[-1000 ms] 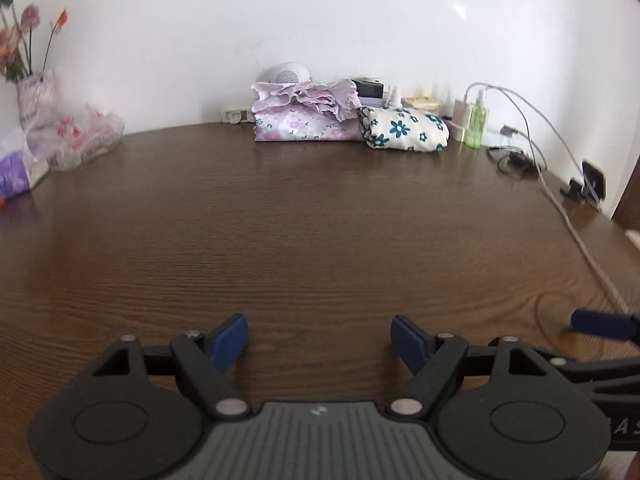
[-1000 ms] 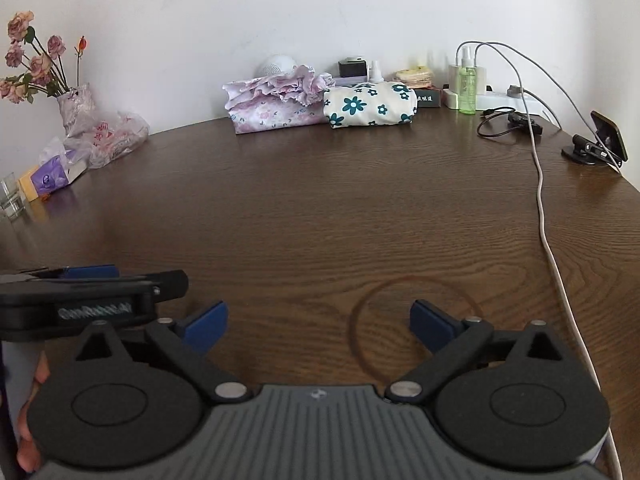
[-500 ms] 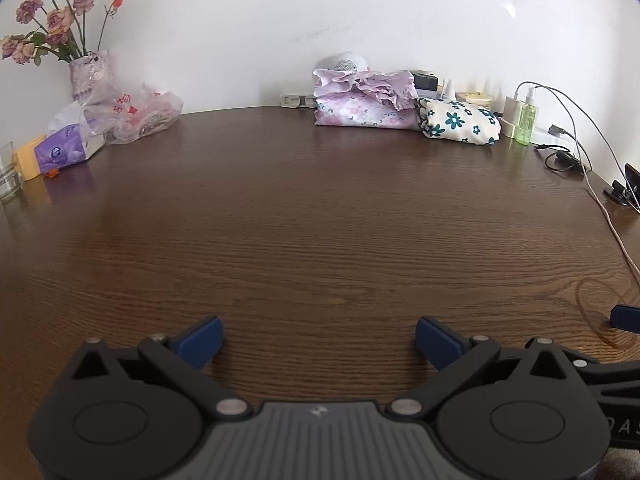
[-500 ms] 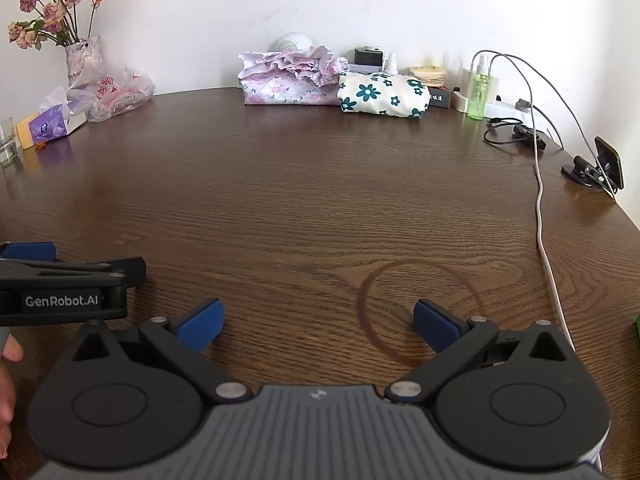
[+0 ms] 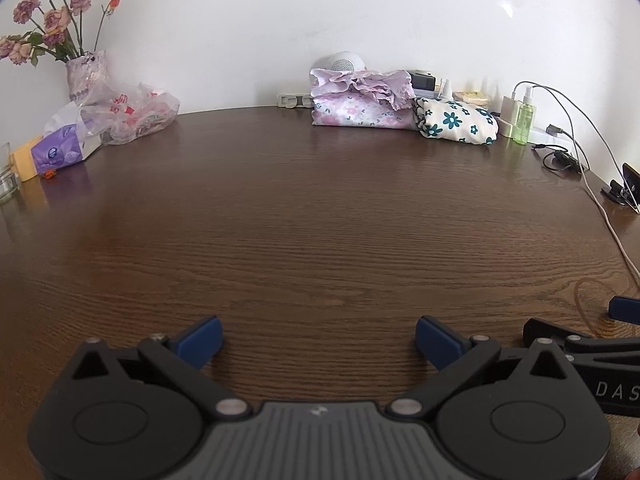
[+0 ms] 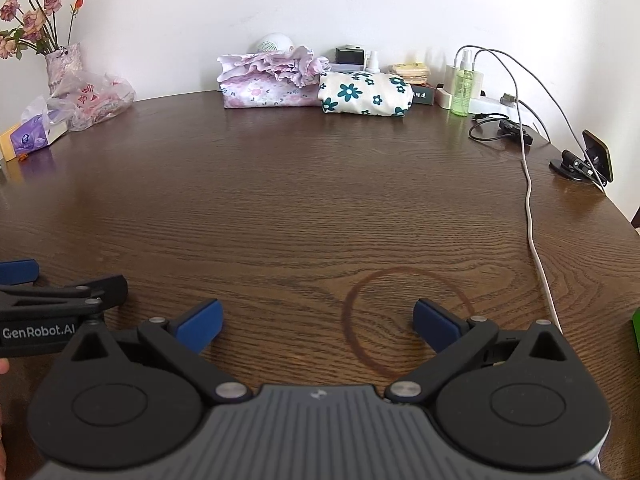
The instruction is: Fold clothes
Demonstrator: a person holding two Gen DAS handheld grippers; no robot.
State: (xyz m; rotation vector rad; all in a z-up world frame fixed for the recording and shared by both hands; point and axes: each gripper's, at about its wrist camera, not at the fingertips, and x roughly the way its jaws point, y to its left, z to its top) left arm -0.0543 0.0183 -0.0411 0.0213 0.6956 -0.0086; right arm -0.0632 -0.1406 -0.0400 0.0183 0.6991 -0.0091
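A: What lay on the brown wooden table [image 5: 320, 220]?
B: Two folded floral garments [image 6: 316, 84] at top centre, by the white wall [image 6: 320, 4]; a phone [image 5: 632, 186] was cut off right.
A: Grippers?
B: Left gripper [image 5: 319, 334] and right gripper [image 6: 318, 320] both gaped, empty

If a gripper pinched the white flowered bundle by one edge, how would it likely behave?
The white flowered bundle looks like soft folded cloth, so it would probably sag and unfold. It seems light. Pushed, it may nudge the pink garment that it lies against.
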